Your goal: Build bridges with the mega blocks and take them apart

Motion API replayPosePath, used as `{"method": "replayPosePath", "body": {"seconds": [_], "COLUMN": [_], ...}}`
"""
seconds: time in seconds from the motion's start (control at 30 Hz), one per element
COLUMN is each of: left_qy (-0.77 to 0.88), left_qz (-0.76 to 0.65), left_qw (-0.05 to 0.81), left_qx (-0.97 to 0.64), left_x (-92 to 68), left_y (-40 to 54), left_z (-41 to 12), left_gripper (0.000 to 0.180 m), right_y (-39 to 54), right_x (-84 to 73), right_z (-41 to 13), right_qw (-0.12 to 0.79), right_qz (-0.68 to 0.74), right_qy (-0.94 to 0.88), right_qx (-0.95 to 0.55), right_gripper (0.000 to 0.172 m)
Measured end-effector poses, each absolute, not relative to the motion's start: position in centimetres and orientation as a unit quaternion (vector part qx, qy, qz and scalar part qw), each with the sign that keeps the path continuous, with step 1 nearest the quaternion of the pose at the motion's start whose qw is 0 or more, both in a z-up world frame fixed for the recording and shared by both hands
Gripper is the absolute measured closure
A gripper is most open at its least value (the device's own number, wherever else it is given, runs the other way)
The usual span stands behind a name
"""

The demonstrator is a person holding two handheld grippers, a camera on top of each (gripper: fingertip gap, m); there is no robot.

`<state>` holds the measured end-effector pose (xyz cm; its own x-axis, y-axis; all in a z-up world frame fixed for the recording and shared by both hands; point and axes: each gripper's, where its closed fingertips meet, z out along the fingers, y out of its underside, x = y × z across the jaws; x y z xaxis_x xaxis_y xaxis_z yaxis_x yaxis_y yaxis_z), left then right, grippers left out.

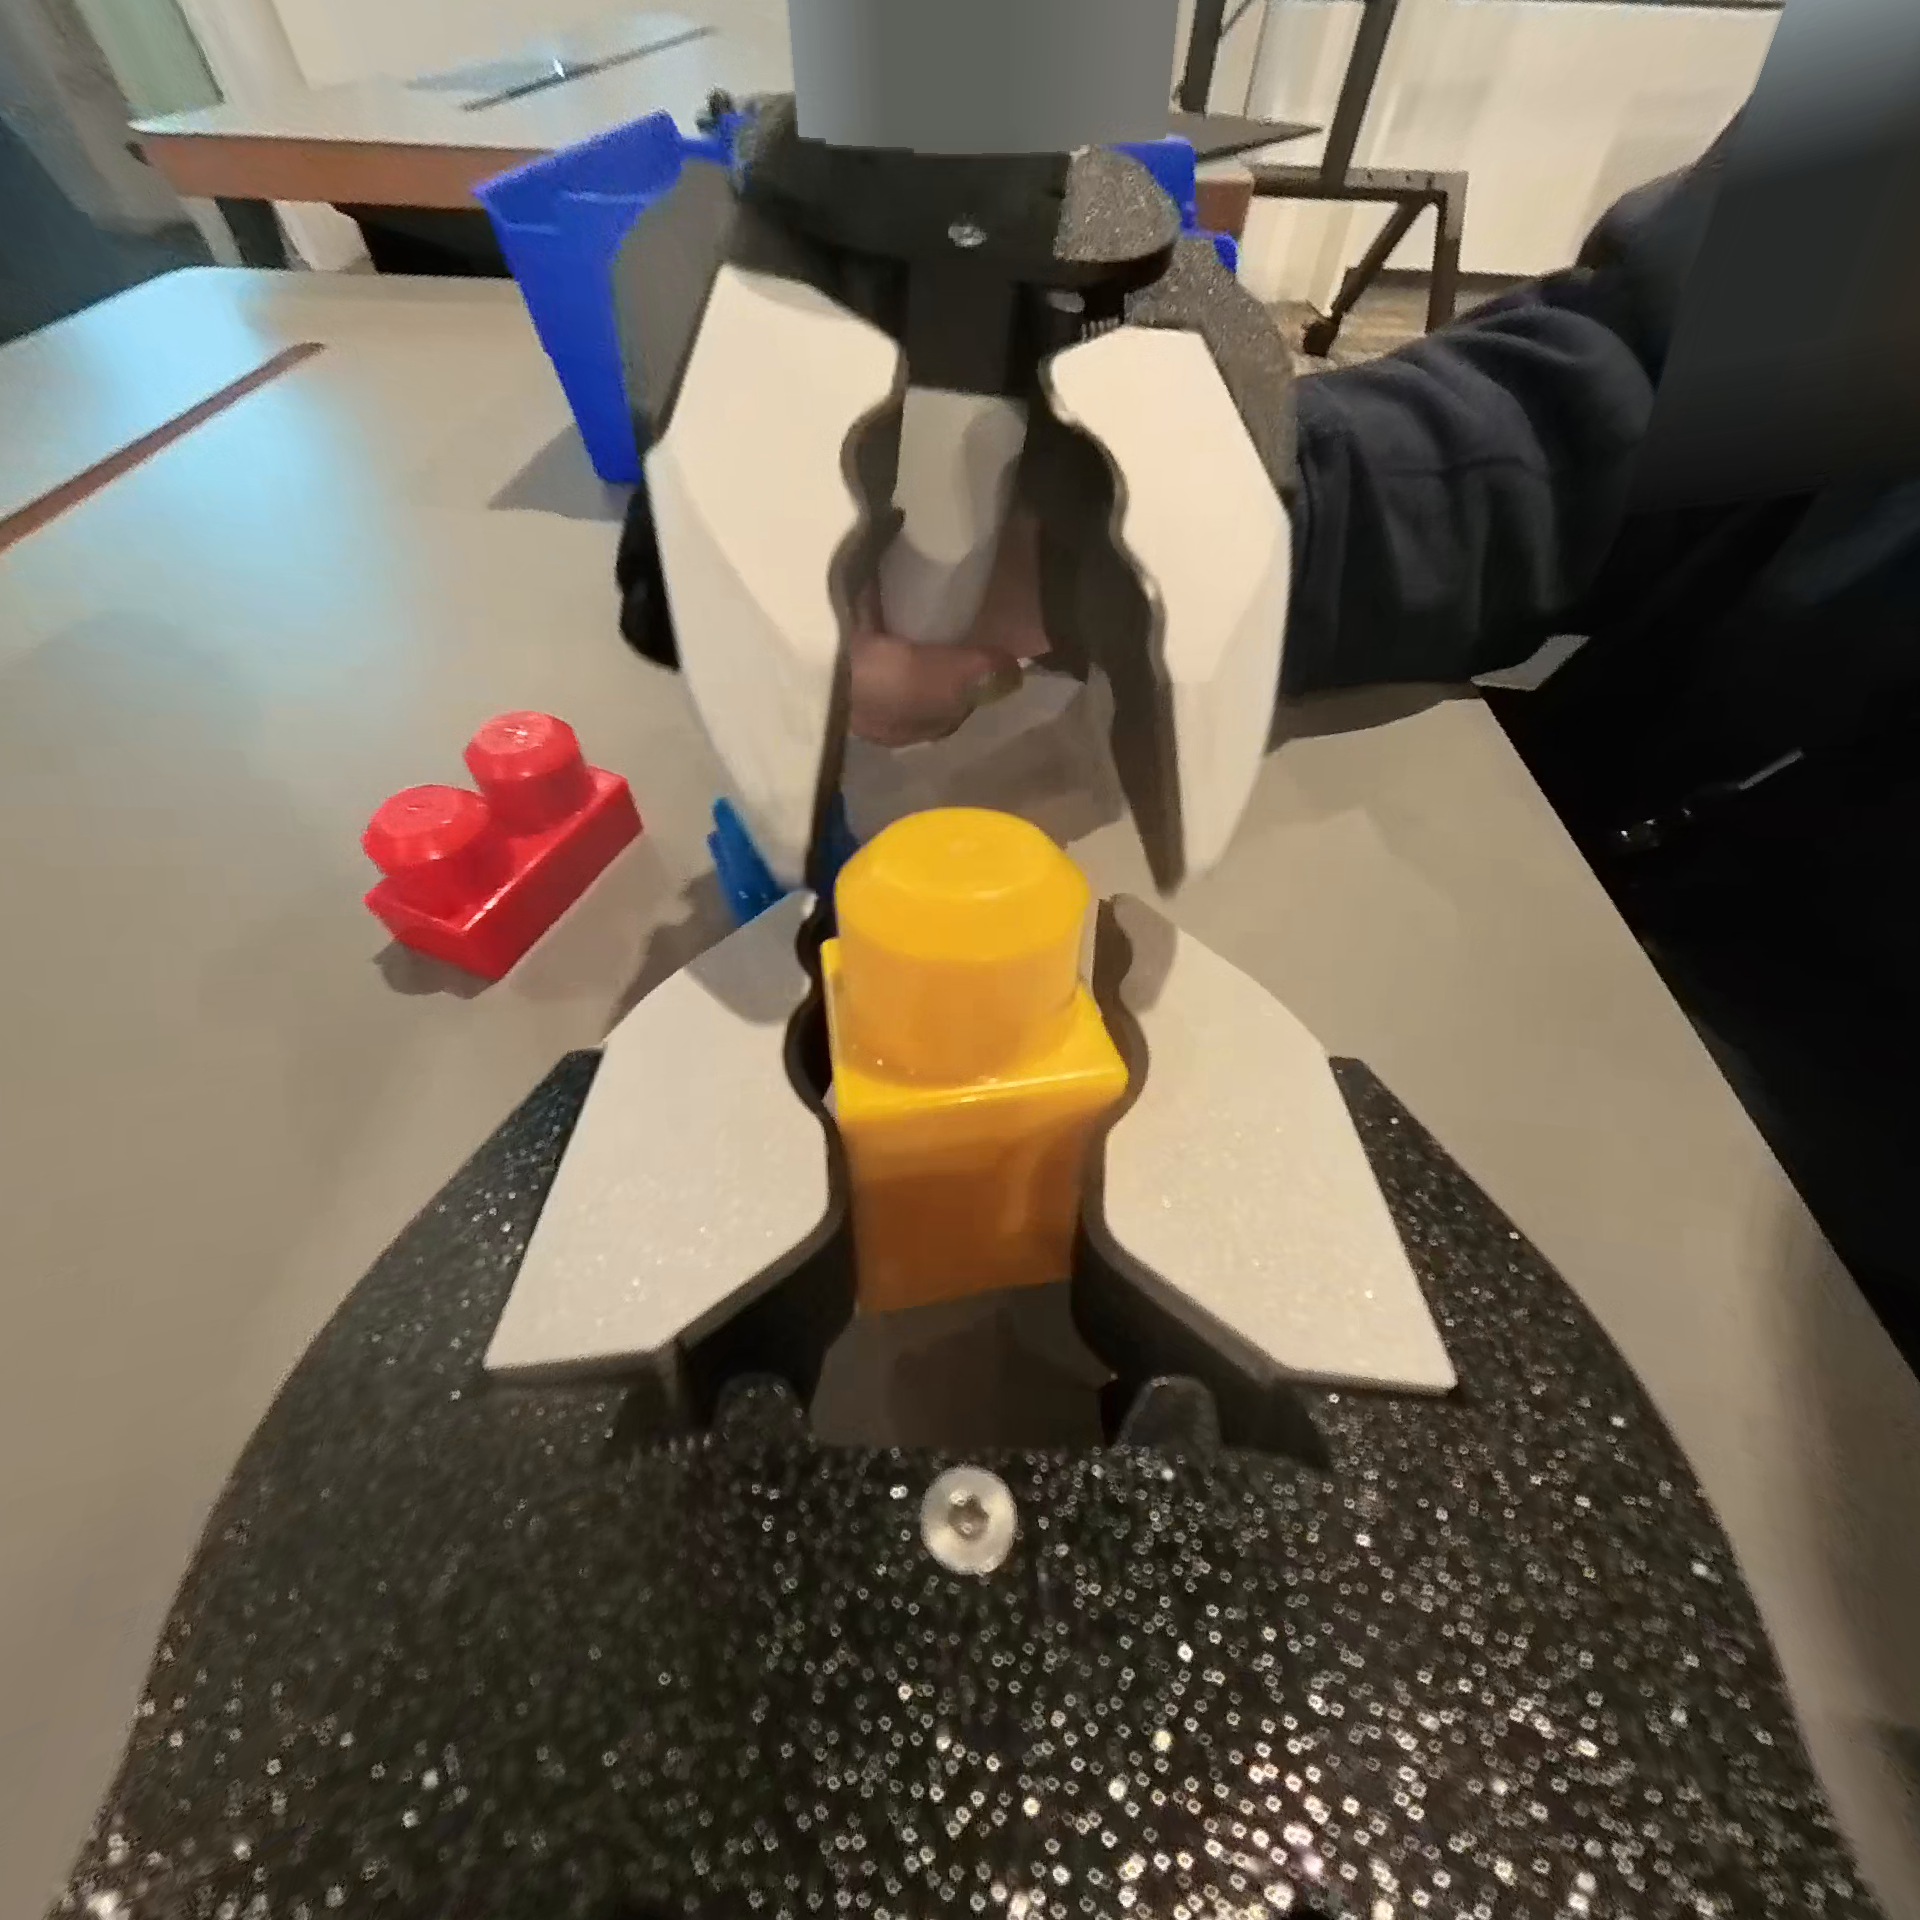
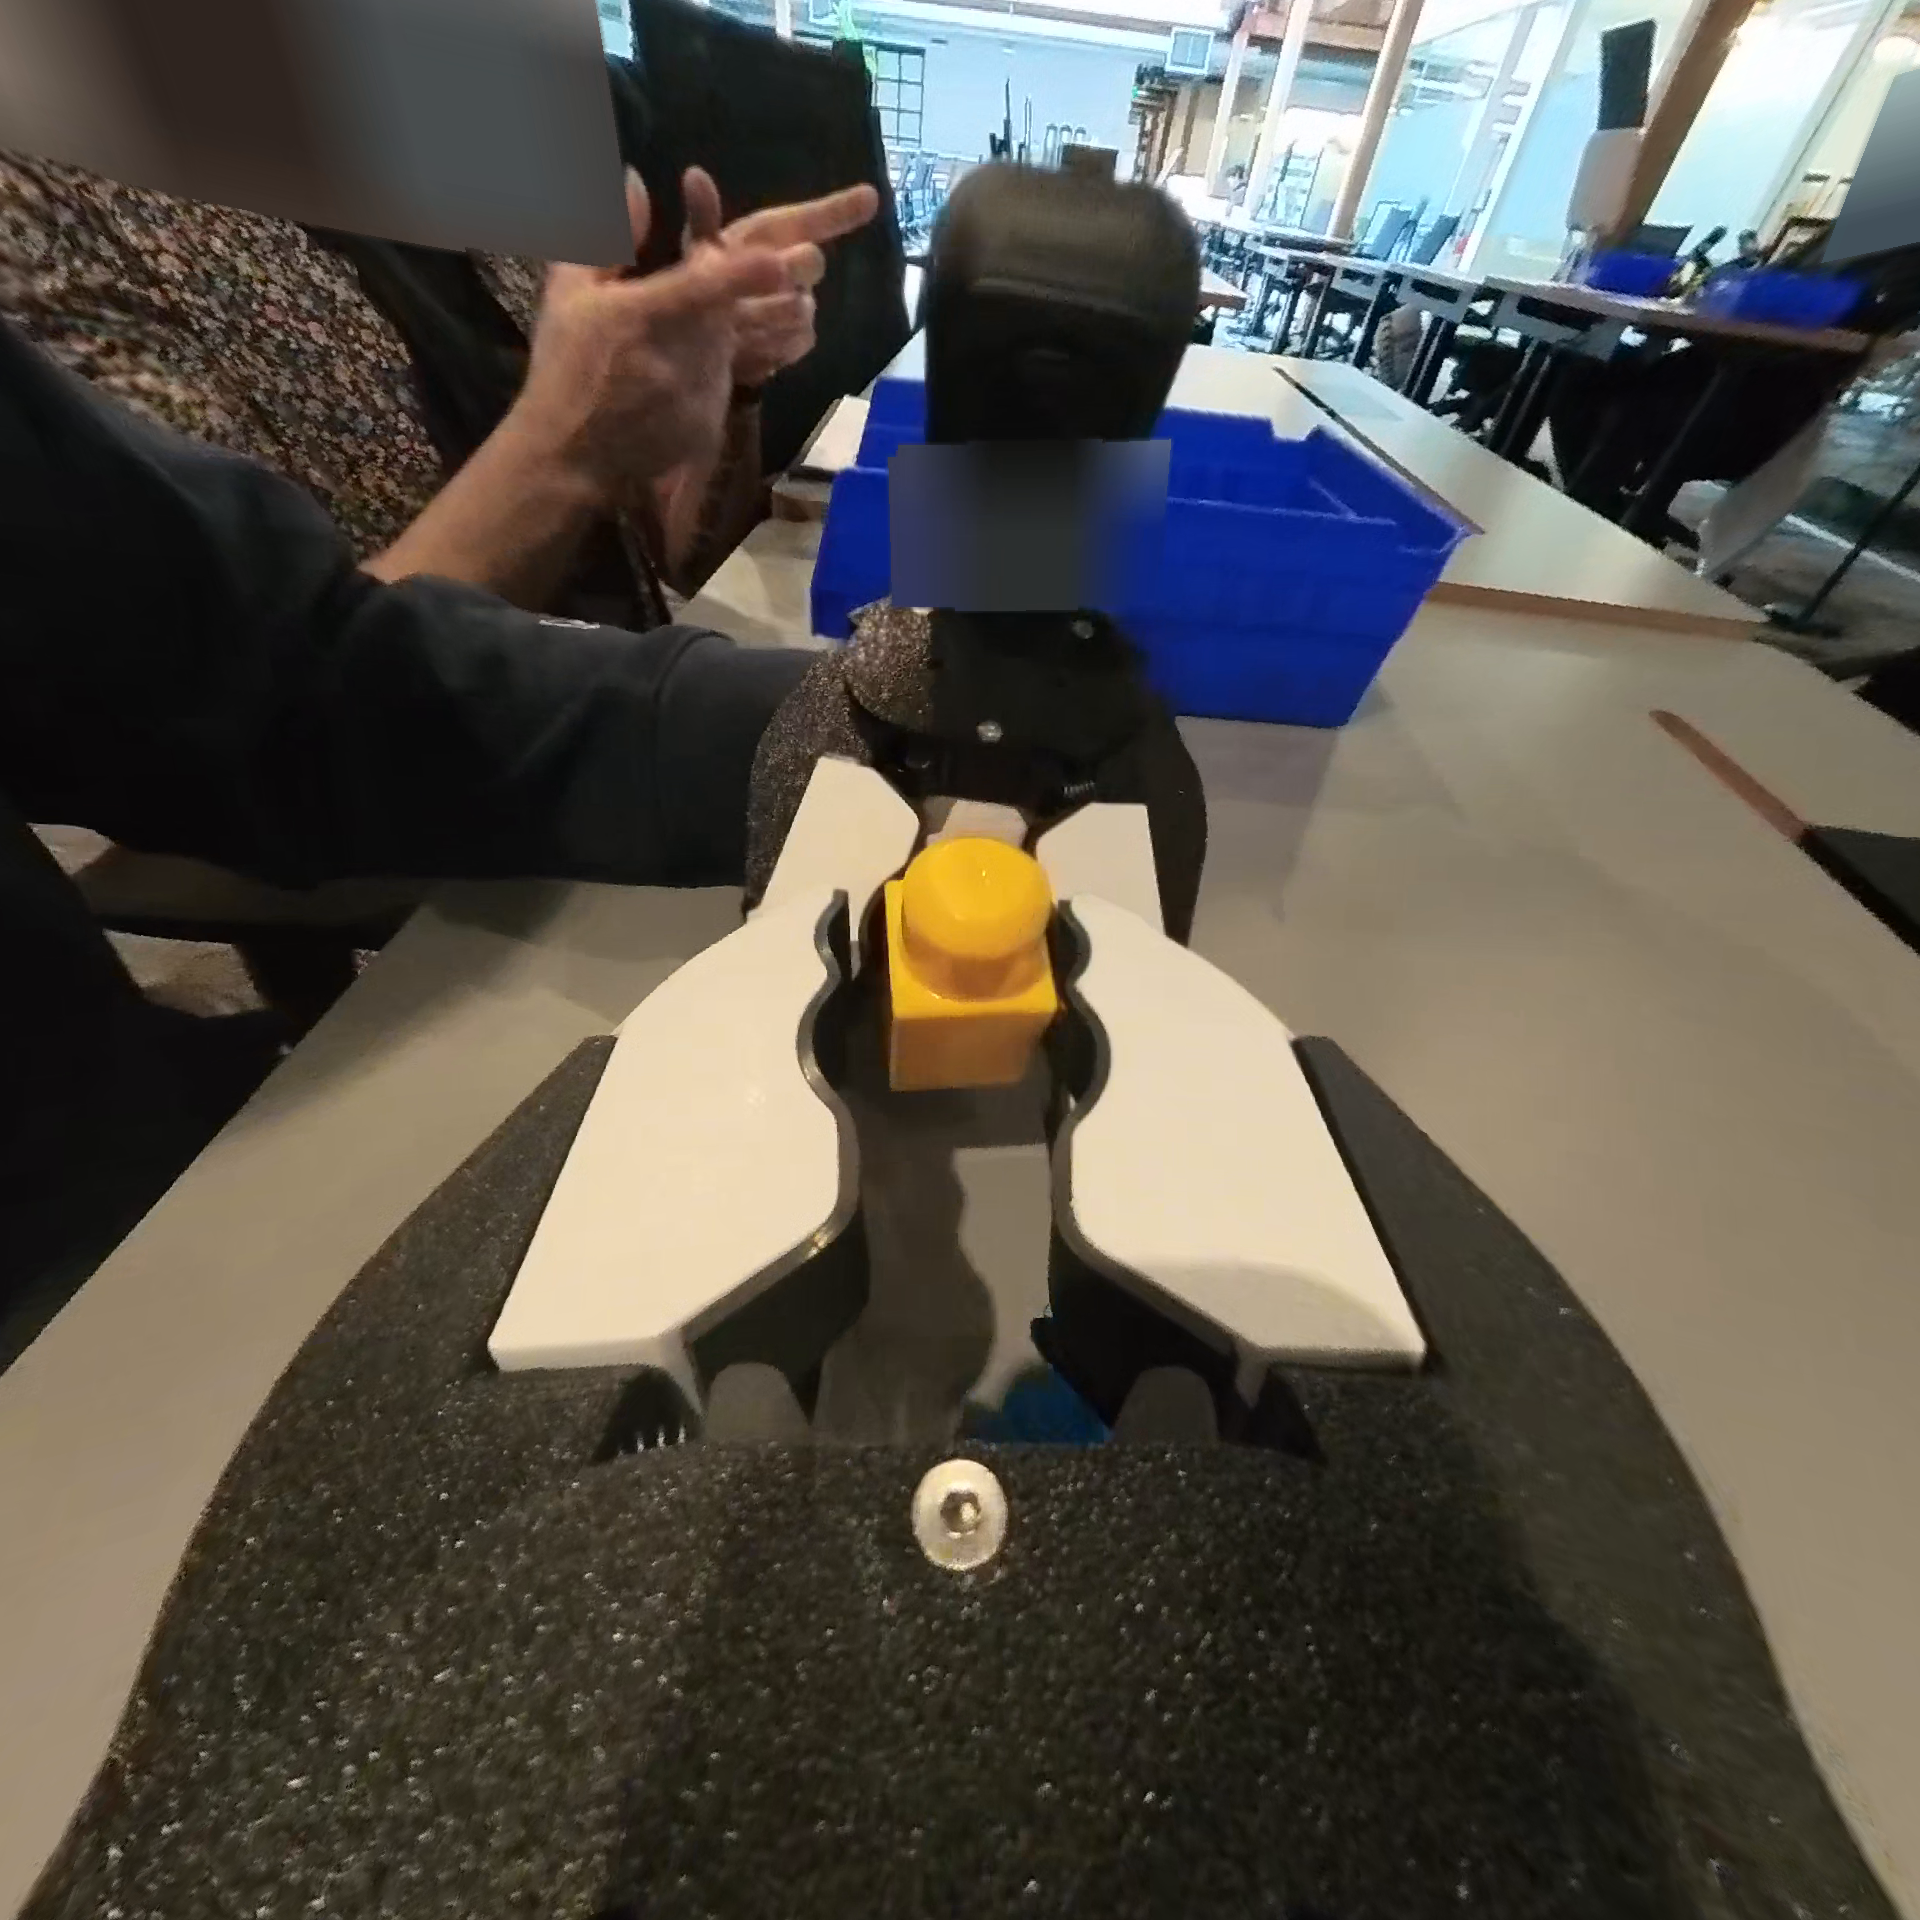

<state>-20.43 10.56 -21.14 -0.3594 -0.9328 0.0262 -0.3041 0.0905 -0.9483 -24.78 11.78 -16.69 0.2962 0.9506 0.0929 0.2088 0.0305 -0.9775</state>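
Leftmost, a red two-stud block (image 1: 499, 842) lies on the grey tabletop (image 1: 260, 1091), with a blue bin (image 1: 566, 301) farther back. Just right of the red one, a small blue block (image 1: 740, 868) peeks out behind a white finger (mostly hidden). At centre, the left gripper (image 1: 958, 914) has its jaws clamped on a yellow single-stud block (image 1: 971, 1164), pads pressed to both sides, stud up, above the tabletop. Facing it, the right gripper (image 2: 951, 909) has its jaws open around the same block's stud end, with dark gaps showing at the pads. A dark sleeve (image 1: 1507, 499) fills the right.
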Motion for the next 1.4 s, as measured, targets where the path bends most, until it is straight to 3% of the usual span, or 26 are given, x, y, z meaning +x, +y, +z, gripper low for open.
{"method": "replayPosePath", "body": {"seconds": [0.33,0.53,0.7,0.93,1.4], "left_qy": [0.675,0.661,0.647,0.625,0.56], "left_qz": [-0.48,-0.465,-0.465,-0.415,-0.369], "left_qw": [0.313,0.317,0.319,0.404,0.487], "left_qx": [-0.464,-0.497,-0.514,-0.523,-0.56], "left_x": [-20.2,-21.3,-22.5,-23.3,-24.7], "left_y": [10.0,11.7,12.8,15.3,18.5], "left_z": [-21.5,-21.6,-21.2,-19.8,-18.4], "left_gripper": [0.133,0.115,0.114,0.107,0.121], "right_y": [11.9,12.9,13.3,13.5,13.7], "right_x": [-25.0,-23.5,-23.1,-24.1,-23.3], "right_z": [-17.4,-18.3,-18.9,-19.2,-19.9], "right_qw": [0.52,0.501,0.482,0.478,0.46], "right_qz": [0.344,0.308,0.267,0.209,0.207], "right_qy": [-0.479,-0.474,-0.478,-0.486,-0.488], "right_qx": [-0.618,-0.656,-0.684,-0.701,-0.712], "right_gripper": [0.143,0.143,0.143,0.143,0.143]}}
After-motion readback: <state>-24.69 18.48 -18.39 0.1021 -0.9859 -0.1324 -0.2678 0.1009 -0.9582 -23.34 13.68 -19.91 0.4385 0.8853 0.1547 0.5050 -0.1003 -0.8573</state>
